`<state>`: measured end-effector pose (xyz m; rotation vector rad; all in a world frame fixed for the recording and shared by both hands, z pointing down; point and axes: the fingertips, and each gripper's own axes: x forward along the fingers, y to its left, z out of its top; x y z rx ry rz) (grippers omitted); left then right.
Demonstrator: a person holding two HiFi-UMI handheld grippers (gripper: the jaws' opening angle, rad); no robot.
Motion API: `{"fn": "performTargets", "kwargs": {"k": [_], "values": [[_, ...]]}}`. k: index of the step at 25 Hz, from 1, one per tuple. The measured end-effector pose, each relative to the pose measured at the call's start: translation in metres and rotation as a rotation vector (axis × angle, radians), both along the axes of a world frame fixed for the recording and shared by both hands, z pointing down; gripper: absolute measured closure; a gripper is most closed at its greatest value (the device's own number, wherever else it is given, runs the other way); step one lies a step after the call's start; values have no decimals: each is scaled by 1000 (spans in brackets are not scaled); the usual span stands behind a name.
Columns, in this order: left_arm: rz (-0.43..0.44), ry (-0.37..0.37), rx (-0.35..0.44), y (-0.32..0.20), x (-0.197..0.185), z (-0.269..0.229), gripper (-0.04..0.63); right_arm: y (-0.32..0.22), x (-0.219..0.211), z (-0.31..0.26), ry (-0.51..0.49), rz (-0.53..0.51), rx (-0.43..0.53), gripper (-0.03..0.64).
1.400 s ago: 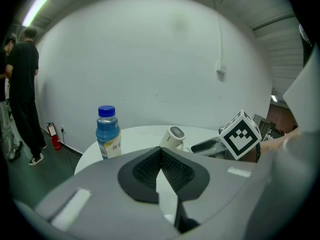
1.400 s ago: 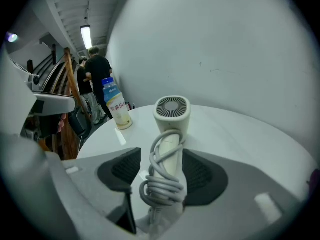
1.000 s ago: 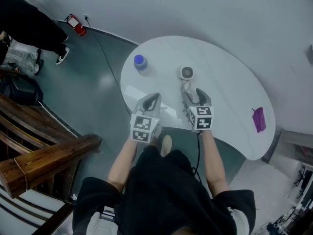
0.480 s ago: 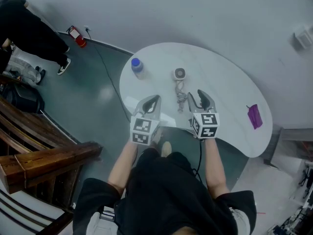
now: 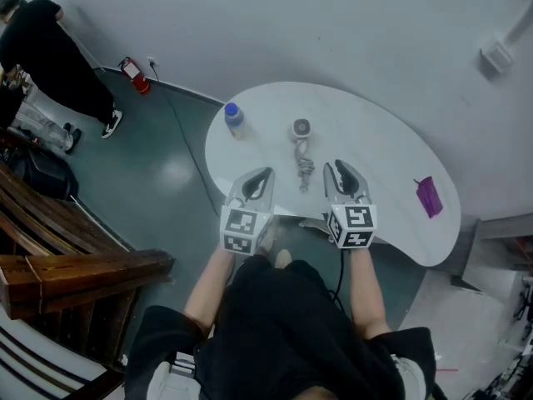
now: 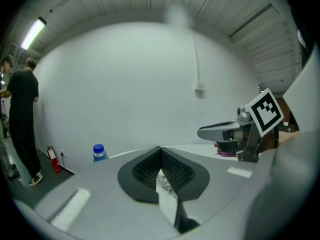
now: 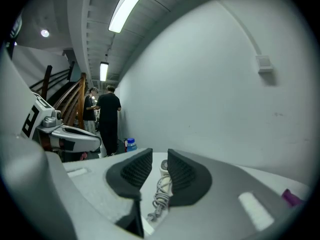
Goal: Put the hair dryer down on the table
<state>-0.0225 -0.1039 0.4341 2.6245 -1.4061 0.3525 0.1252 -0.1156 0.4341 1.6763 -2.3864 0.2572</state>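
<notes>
The white hair dryer lies on the white table, and its grey cord is bundled just in front of it. My right gripper hovers over the table's near edge, a little right of the cord and not touching it. Its jaws are closing with nothing between them. Through their gap, the right gripper view shows the dryer and cord beyond my right gripper. My left gripper is left of the cord, shut and empty. In its own view, my left gripper has its pads meeting at the tip.
A blue-capped bottle stands at the table's far left. A purple object lies at its right end. A person in black stands by a red fire extinguisher on the floor at left. Wooden railings run along the near left.
My right gripper has drawn back from the cord toward the near edge, and its jaws have narrowed. The hair dryer stays on the table. The left gripper has hardly moved.
</notes>
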Motion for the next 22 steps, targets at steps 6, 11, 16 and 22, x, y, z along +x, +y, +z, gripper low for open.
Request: {"fn": "performTargets", "kwargs": {"k": [6, 11, 16, 22], "values": [[-5, 5, 25, 25, -1, -13, 589, 30, 1, -18, -19, 7, 60, 554], [-15, 14, 39, 44, -3, -19, 589, 52, 2, -23, -18, 11, 83, 594], [-16, 17, 45, 60, -1, -21, 588, 68, 0, -23, -32, 6, 86, 600], [-16, 21, 51, 74, 4, -23, 589, 82, -1, -17, -32, -7, 83, 600]]}}
